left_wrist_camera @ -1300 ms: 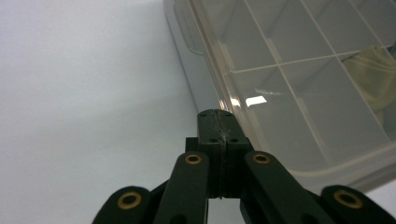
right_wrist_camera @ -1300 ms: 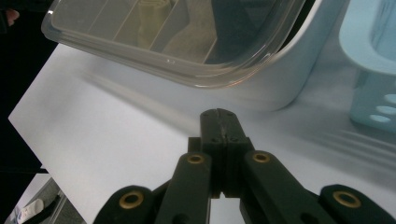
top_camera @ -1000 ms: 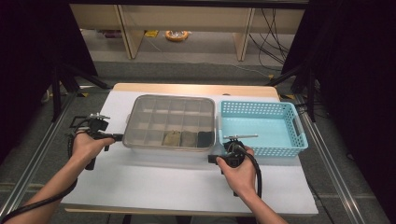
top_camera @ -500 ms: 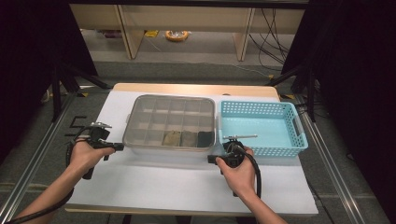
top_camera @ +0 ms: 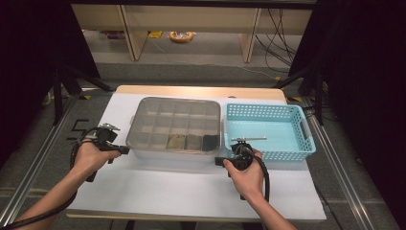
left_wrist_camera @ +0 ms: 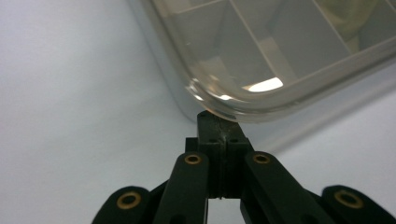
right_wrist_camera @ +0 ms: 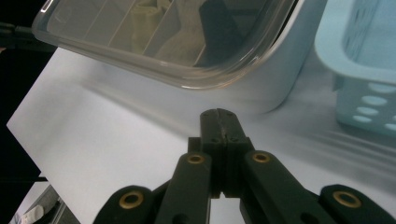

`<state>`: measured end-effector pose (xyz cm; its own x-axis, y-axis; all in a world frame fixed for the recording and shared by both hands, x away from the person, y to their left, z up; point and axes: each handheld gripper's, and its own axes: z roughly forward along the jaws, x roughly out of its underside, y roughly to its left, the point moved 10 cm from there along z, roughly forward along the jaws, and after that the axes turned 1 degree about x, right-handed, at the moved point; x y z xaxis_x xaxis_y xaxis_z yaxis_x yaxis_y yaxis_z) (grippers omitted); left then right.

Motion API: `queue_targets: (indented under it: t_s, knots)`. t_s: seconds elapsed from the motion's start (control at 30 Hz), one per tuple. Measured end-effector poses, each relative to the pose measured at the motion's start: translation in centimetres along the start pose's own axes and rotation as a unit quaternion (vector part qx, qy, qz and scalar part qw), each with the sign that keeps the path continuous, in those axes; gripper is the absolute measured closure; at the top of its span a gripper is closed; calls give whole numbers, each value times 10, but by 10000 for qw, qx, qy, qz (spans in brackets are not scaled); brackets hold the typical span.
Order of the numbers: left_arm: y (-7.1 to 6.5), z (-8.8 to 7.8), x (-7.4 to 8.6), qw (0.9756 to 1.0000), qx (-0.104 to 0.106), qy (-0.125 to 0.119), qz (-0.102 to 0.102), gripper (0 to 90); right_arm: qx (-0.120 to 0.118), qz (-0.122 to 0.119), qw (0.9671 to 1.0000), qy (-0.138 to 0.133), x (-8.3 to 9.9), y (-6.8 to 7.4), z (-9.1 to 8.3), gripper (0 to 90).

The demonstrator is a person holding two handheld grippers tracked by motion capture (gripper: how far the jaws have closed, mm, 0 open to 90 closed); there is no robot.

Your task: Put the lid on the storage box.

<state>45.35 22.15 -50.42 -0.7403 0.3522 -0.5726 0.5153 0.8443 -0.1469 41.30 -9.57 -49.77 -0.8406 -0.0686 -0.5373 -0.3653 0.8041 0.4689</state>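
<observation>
The lidded box (top_camera: 174,125) lies lengthwise along the table's (top_camera: 191,191) front edge. Both the left tongs (left_wrist_camera: 219,122) and the right tongs (right_wrist_camera: 218,122) are together, empty, at its front corners; the right gripper view shows dark contents.

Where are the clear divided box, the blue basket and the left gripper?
clear divided box (top_camera: 174,122), high view, on its lid.
blue basket (top_camera: 309,139), high view, on its right wall.
left gripper (left_wrist_camera: 219,126), left gripper view, at its closed jaw tips.

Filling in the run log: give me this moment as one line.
left gripper: shut, at box lid near-left corner | right gripper: shut, at near-right corner | lid on | basket beside box
</observation>
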Motion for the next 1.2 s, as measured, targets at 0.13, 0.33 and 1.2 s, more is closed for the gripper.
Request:
queue_targets:
  t_s: [0.13, 0.33, 1.2]
  knots:
    - [0, 1, 0, 10000, -9, 86, 44, 890, -12, -196, 9997, -147, -5, -4, -2, 900]
    - [2, 0, 5, 9999, 54, 121, 31, 863, -102, 26, 9998, -179, -7, -1, -4, 869]
    - [12, -12, -23, 9873, 470, -789, -1296, 493, -150, 654, 9975, -234, -23, -4, 3, 593]
